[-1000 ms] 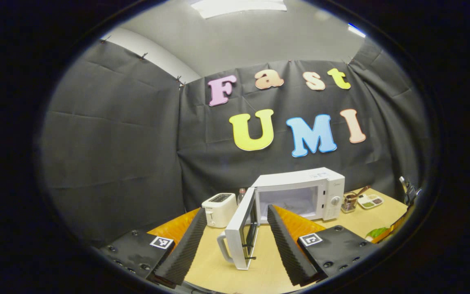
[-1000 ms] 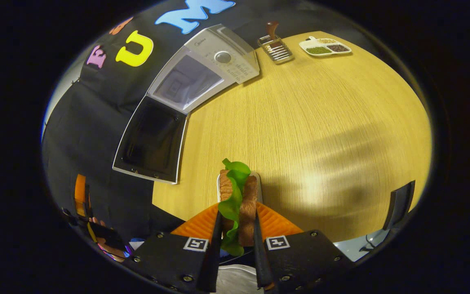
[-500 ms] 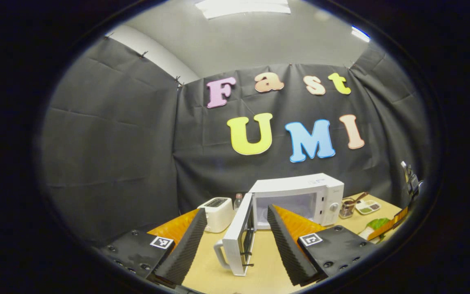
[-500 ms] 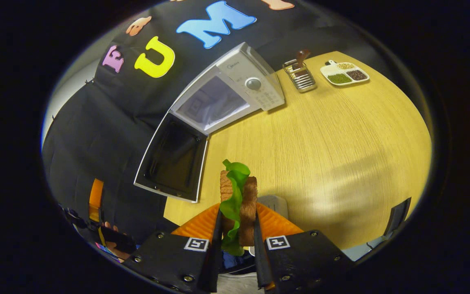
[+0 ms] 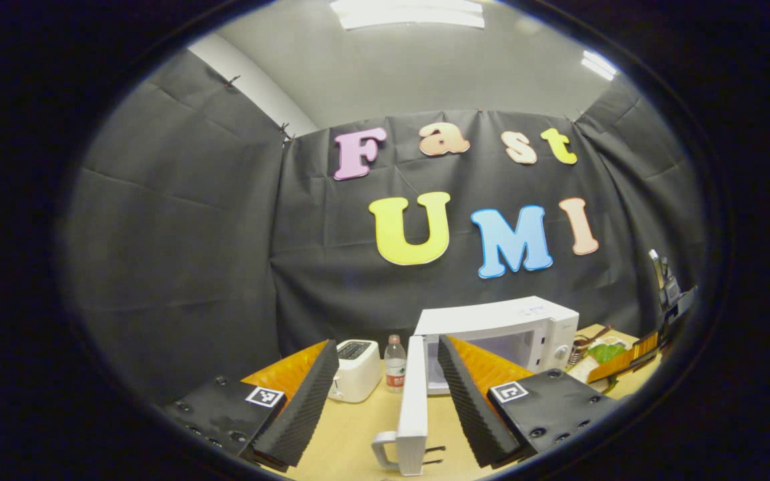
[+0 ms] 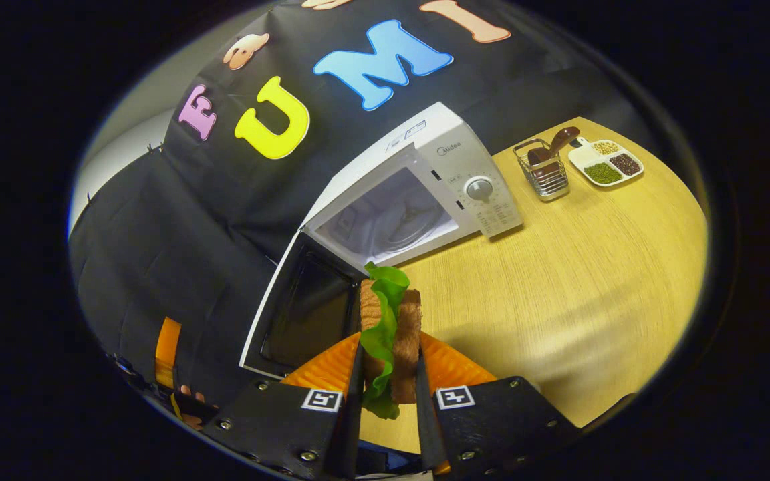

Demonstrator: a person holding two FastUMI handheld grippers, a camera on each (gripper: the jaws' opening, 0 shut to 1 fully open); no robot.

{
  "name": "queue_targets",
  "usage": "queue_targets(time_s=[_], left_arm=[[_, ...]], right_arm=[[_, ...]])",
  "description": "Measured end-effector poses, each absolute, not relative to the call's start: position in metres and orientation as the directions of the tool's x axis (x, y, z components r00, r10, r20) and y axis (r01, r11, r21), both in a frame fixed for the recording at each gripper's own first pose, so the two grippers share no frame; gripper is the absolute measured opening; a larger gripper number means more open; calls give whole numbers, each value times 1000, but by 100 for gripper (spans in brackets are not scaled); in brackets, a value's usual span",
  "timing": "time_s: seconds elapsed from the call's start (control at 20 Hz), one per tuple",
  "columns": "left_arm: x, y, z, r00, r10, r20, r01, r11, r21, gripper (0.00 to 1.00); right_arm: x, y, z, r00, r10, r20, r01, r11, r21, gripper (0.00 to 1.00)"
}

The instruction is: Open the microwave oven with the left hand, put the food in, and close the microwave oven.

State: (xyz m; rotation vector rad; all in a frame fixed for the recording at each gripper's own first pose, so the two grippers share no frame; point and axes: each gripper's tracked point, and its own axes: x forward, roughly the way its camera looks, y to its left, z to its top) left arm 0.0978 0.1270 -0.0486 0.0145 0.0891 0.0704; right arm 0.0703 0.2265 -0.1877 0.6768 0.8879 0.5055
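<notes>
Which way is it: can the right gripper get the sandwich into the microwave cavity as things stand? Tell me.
Probably yes. The microwave door is swung wide, the cavity looks empty, and the right gripper, shut on the sandwich, has nothing standing between it and the opening.

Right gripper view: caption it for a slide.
Right gripper holds a sandwich before the open microwave.

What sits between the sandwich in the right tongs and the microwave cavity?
Nothing solid. In the right gripper view the sandwich is just short of the microwave opening, with bare table below and the open door off to one side.
</notes>
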Motion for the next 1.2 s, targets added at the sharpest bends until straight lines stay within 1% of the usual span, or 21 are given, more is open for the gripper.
queue_targets(time_s=[0.15, 0.2, 0.25, 0.6, 0.95, 1.0, 1.2], left_arm=[[111, 154, -56, 992, 80, -96, -79, 997, 12, 98], [114, 163, -61, 991, 84, -102, -84, 996, 10, 96], [117, 171, -65, 990, 85, -110, -85, 996, 6, 98], [142, 215, -88, 984, 100, -147, -99, 995, 16, 98], [149, 256, -102, 975, 138, -176, -134, 990, 34, 98], [147, 260, -104, 973, 147, -179, -142, 989, 40, 94], [139, 281, -110, 962, 184, -199, -173, 982, 74, 98]], right_arm=[[94, 248, -192, 582, 618, -528, -105, 701, 705, 36], [100, 255, -193, 596, 608, -524, -100, 704, 703, 37], [108, 261, -193, 610, 601, -516, -97, 703, 704, 36], [165, 299, -207, 706, 521, -480, -33, 701, 712, 36], [221, 329, -229, 762, 464, -450, -14, 708, 706, 37], [228, 336, -232, 767, 463, -444, -15, 705, 709, 36], [259, 355, -247, 784, 445, -433, -12, 707, 707, 36]])
